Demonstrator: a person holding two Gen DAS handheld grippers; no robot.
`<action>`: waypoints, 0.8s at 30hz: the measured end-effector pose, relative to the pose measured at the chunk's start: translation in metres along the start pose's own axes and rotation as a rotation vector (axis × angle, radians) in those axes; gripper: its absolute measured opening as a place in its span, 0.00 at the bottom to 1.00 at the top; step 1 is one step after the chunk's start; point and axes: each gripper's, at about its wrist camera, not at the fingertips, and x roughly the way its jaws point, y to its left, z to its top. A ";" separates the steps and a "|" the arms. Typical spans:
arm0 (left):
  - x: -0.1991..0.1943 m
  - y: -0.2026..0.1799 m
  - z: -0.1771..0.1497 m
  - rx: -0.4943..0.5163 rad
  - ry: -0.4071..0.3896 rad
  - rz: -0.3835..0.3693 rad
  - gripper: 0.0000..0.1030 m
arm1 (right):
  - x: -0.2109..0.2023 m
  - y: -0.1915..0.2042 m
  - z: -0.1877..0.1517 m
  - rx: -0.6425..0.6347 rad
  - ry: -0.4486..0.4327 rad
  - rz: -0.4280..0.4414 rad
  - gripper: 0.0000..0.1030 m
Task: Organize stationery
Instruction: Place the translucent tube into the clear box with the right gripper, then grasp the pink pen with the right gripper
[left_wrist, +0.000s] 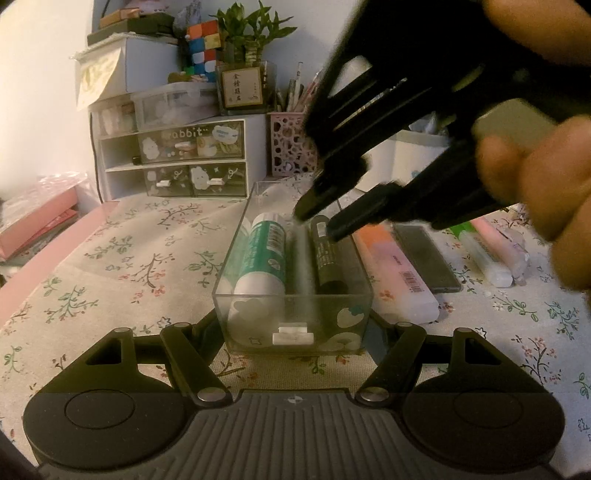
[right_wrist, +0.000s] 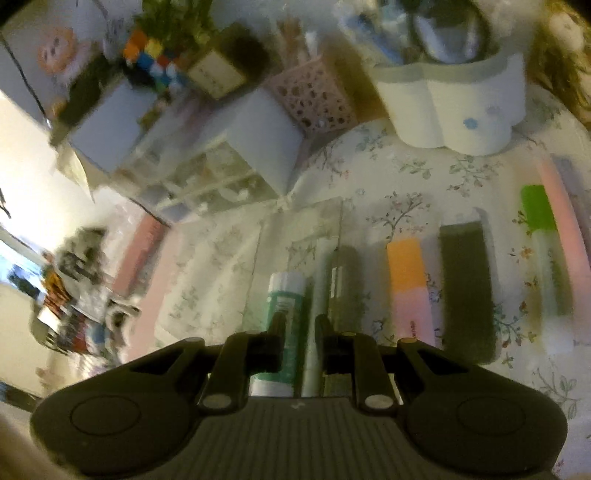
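Already, in the left wrist view, we have the clear drawer (left_wrist: 291, 295) clamped between the fingers of our left gripper (left_wrist: 293, 332), which press on its two side walls near the front, so the drawer sits steady on the flowered tablecloth (left_wrist: 122, 258). Inside it lie a green-and-white tube (left_wrist: 264, 254) and a dark marker (left_wrist: 327, 254), side by side with a gap between them. Our right gripper (left_wrist: 317, 221) reaches in from the upper right, its tips nearly together over the far end of the drawer beside the marker; we see nothing held between them. Just right of the drawer, still on the cloth, lie an orange-and-pink highlighter (left_wrist: 391, 266), a flat dark case (left_wrist: 424, 258) and a green-capped highlighter (left_wrist: 484, 251). Next, in the blurred right wrist view, we look down between the narrow, empty fingers of the right gripper (right_wrist: 300, 325) onto the tube (right_wrist: 286, 306) and the marker (right_wrist: 341, 284) in the drawer, with a slim pale stick (right_wrist: 316, 332) between them. We judge the job partly done: a few pieces are filed, several pens wait outside, and the drawer has yet to go back into the white drawer cabinet (left_wrist: 173, 155) behind.
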 end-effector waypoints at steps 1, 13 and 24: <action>0.000 0.000 0.000 0.000 0.000 -0.001 0.70 | -0.007 -0.005 0.001 0.013 -0.016 0.020 0.16; 0.000 0.000 0.000 0.000 -0.001 -0.001 0.70 | -0.072 -0.088 0.011 0.129 -0.215 -0.114 0.17; 0.000 0.001 0.000 0.001 -0.001 -0.001 0.70 | -0.079 -0.100 -0.006 0.012 -0.247 -0.173 0.17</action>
